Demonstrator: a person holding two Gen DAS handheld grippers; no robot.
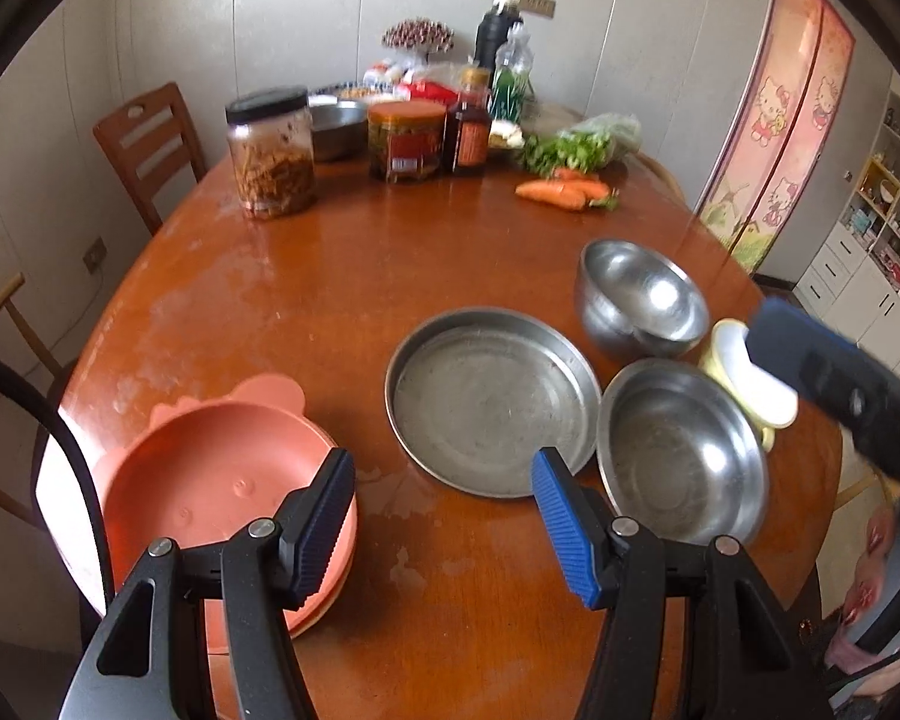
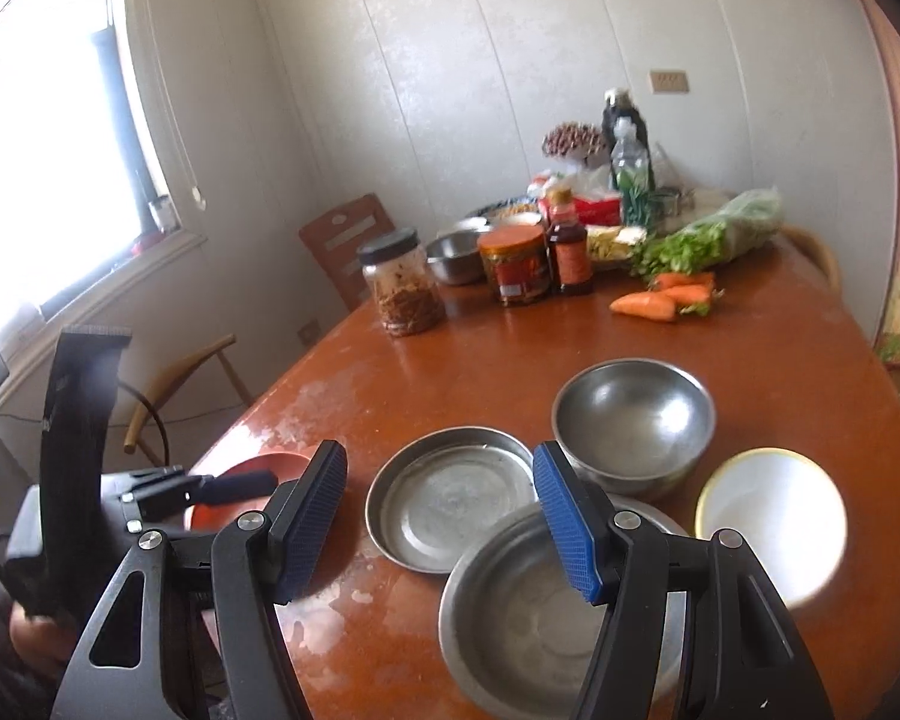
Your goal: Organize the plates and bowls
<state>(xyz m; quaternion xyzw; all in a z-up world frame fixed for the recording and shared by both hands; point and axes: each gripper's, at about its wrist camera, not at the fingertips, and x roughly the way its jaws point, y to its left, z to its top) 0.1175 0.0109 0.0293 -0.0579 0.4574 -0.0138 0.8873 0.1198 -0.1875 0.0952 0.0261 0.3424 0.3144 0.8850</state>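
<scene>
Both tongs hang wide apart and hold nothing: my left tongs [image 1: 444, 531] and my right tongs [image 2: 441, 519] hover above the worktop [image 1: 330, 276]. Ahead of my left tongs lies the flat steel plate [image 1: 489, 408]; the pink plate [image 1: 222, 480] sits under their left finger. Beneath my right tongs rests a shallow steel bowl [image 2: 522, 618], just beyond them the deep steel bowl [image 2: 633, 423], and to their right the white bowl [image 2: 771, 516].

2 wrist views angled down over the table [image 1: 342, 264], sharing perhaps the same steel dishes [image 2: 450, 504].
</scene>
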